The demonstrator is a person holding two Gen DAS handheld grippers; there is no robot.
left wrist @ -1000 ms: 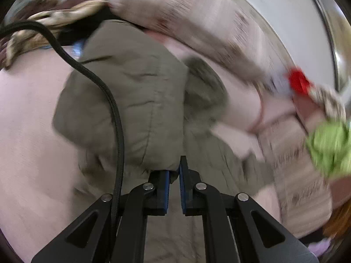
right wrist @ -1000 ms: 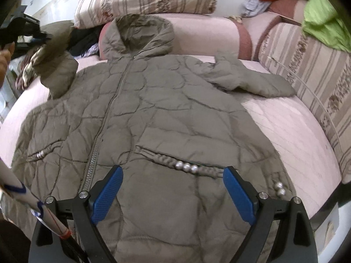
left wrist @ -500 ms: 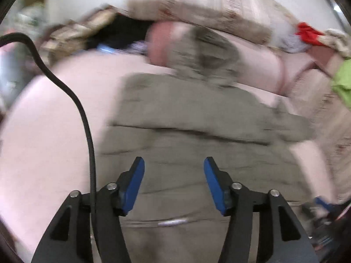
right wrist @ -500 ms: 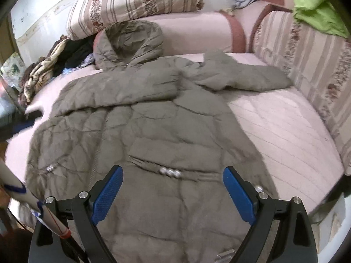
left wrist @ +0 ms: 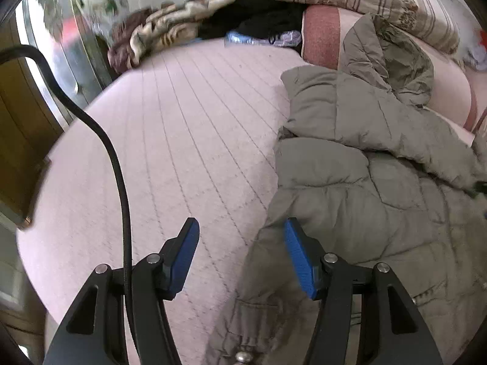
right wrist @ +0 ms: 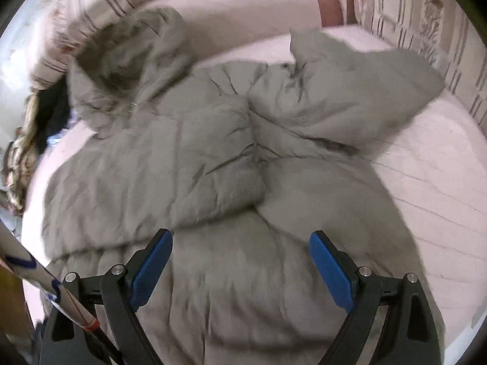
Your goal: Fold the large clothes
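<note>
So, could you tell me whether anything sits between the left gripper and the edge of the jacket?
Nothing visible does. The left gripper is open over the jacket edge, with only bare pink mattress beneath. Its black cable hangs off to the side.

Coat (right wrist: 213, 164) lies on bed (left wrist: 182, 140), hood (right wrist: 121, 60) against bolster (right wrist: 243, 15).

A big grey-green puffy coat (right wrist: 194, 164) is seen spread on a pink bed (right wrist: 435, 164). One sleeve (right wrist: 359, 91) is folded across at the upper right. The hood (right wrist: 121, 60) is seen at the upper left. The right gripper (right wrist: 240, 243) is held over the coat at the bottom of the frame, wide apart, with nothing between its blue pads (right wrist: 331, 270).
</note>
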